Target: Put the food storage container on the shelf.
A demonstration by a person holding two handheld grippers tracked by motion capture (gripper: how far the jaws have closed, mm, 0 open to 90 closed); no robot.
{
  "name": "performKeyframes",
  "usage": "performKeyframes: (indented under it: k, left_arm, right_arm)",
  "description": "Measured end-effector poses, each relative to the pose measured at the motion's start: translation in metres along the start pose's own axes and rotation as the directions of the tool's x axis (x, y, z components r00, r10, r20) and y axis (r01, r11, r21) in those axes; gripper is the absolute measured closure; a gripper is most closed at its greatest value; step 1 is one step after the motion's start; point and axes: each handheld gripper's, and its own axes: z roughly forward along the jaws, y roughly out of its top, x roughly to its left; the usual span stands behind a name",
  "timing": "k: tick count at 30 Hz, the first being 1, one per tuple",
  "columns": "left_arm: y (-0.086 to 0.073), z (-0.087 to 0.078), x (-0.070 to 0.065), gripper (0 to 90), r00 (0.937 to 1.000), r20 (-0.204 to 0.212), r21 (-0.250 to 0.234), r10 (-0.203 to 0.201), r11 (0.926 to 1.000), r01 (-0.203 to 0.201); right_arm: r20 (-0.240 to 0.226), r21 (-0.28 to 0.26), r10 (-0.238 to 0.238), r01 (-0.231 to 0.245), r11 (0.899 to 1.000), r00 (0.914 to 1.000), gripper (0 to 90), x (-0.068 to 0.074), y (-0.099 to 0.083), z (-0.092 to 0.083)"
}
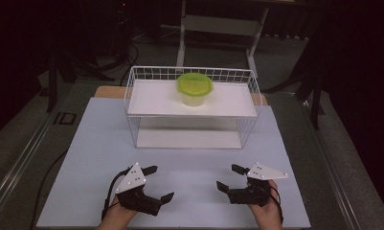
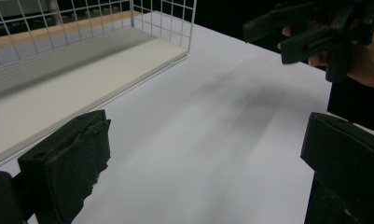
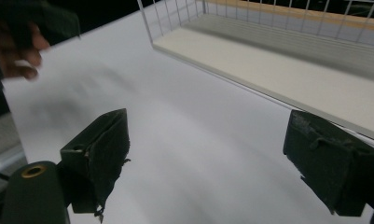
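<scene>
A white wire rack [image 1: 132, 96] with two white shelves stands at the back middle of the table. On its top shelf sits a clear tub with a green lid [image 1: 194, 85]. My left gripper [image 1: 161, 182] hovers open near the front edge, left of centre, nothing between its jaws. My right gripper [image 1: 227, 177] is open too, right of centre, and faces the left one. In the left gripper view my left gripper [image 2: 205, 154] spans bare table, with the right gripper [image 2: 310, 32] at the top right. In the right gripper view my right gripper [image 3: 215, 154] is wide open beside the rack's lower shelf [image 3: 292, 65].
A white sheet [image 1: 98, 143] covers the table, and a wooden edge [image 1: 108, 91] shows behind it. The rack's lower shelf [image 2: 58, 88] lies low, close to the table. A dark floor with cables and a table frame [image 1: 218, 24] lies beyond.
</scene>
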Motion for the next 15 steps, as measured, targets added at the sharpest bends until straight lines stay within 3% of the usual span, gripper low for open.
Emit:
performKeyframes:
  k: [4,8,15]
  left_arm:
    - [-0.0006,-0.0039,0.0031,1.8,0.9998,-0.004,-0.007,0.018,0.9998,-0.018]
    - [-0.0065,-0.0014,0.0063,1.9,0.9995,-0.025,0.017,0.018,0.9997,-0.018]
    - [-0.0093,0.0038,0.0034,1.9,0.9994,-0.009,0.036,0.032,0.9989,-0.032]
  right_arm:
    - [0.006,0.0,-0.007,0.007,1.0,1.0,14.3,-0.0017,-0.0054,-0.0039]
    - [0.01,0.0,-0.018,0.018,1.0,0.9998,14.3,-0.0042,-0.006,-0.0023]
    - [0.009,0.006,-0.007,0.007,1.0,0.9999,14.3,-0.0089,-0.0086,-0.0007]
